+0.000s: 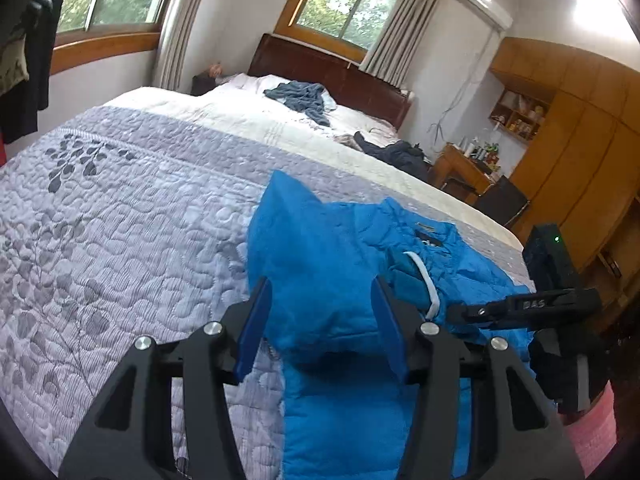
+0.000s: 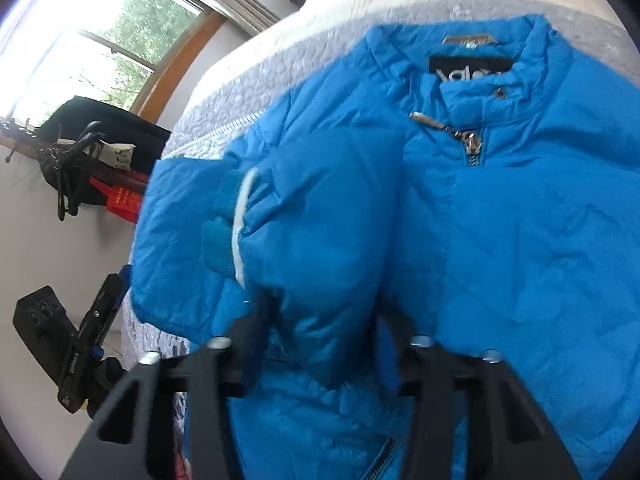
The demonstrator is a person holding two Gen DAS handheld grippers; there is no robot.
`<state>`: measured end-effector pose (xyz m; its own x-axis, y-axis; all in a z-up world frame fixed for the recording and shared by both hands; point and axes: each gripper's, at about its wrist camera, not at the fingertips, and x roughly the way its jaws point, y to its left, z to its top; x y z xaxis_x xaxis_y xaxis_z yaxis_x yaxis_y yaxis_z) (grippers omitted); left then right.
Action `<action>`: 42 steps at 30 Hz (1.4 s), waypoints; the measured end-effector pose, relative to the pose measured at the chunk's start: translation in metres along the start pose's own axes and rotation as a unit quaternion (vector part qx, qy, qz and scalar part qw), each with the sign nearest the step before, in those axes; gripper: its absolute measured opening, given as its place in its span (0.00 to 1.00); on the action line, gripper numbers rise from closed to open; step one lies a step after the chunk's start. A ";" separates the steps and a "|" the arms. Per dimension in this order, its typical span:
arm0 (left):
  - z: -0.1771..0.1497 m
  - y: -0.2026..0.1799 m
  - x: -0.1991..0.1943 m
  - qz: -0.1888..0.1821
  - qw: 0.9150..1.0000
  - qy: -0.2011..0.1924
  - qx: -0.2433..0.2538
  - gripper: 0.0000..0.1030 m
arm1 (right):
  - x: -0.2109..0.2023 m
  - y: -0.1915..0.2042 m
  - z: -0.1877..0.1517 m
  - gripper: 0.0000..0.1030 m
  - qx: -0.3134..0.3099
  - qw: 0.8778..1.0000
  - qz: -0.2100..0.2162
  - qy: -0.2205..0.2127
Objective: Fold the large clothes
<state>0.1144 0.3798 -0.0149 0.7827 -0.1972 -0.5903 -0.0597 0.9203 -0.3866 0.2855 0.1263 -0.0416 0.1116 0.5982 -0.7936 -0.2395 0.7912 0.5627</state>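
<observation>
The blue jacket (image 2: 500, 220) lies front-up on the quilted bed (image 1: 120, 220), its sleeve (image 2: 304, 216) bunched between both spread-open claws, left gripper (image 1: 320, 312) and right gripper (image 2: 324, 324), which should carry it flat toward twelve o'clock.

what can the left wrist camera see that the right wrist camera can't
Only the left wrist view shows the headboard, the crumpled blue-grey garment near the pillows, the wooden wardrobe and the air conditioner. Only the right wrist view shows the jacket's collar label, zipper pull and a red item by the wall. Both show the blue puffer jacket on the grey quilt, with fabric between open tongs.
</observation>
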 end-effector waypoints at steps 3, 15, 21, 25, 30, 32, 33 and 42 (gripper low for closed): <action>0.000 -0.001 0.001 0.000 1.000 0.005 0.001 0.50 | -0.017 0.003 -0.004 0.19 -0.016 1.000 0.005 -0.019; -0.002 -0.072 0.046 -0.040 0.995 0.058 0.073 0.50 | -0.106 -0.057 -0.026 0.17 0.027 0.995 -0.016 -0.091; -0.017 -0.069 0.094 -0.011 0.993 0.101 0.067 0.50 | -0.081 -0.091 -0.028 0.20 0.055 0.996 -0.023 -0.069; -0.021 -0.069 0.092 -0.005 0.992 0.096 0.079 0.50 | -0.077 -0.093 -0.029 0.32 0.050 0.996 -0.036 -0.063; -0.012 -0.072 0.068 -0.010 0.994 0.081 0.071 0.55 | -0.105 -0.061 -0.037 0.46 0.001 0.988 -0.113 -0.106; -0.009 -0.077 0.064 -0.002 0.994 0.073 0.077 0.57 | -0.109 -0.044 -0.037 0.52 -0.020 0.985 -0.126 -0.114; -0.010 -0.079 0.064 -0.003 0.994 0.074 0.081 0.58 | -0.106 -0.030 -0.035 0.55 -0.039 0.983 -0.138 -0.112; -0.018 -0.066 0.085 0.006 0.992 0.102 0.070 0.58 | -0.033 0.002 -0.013 0.78 -0.096 0.956 -0.269 -0.072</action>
<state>0.1736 0.2965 -0.0525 0.6402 -0.2365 -0.7309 0.0294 0.9583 -0.2843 0.2683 0.1065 -0.0168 0.3963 0.1328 -0.9084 -0.2809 0.9596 0.0177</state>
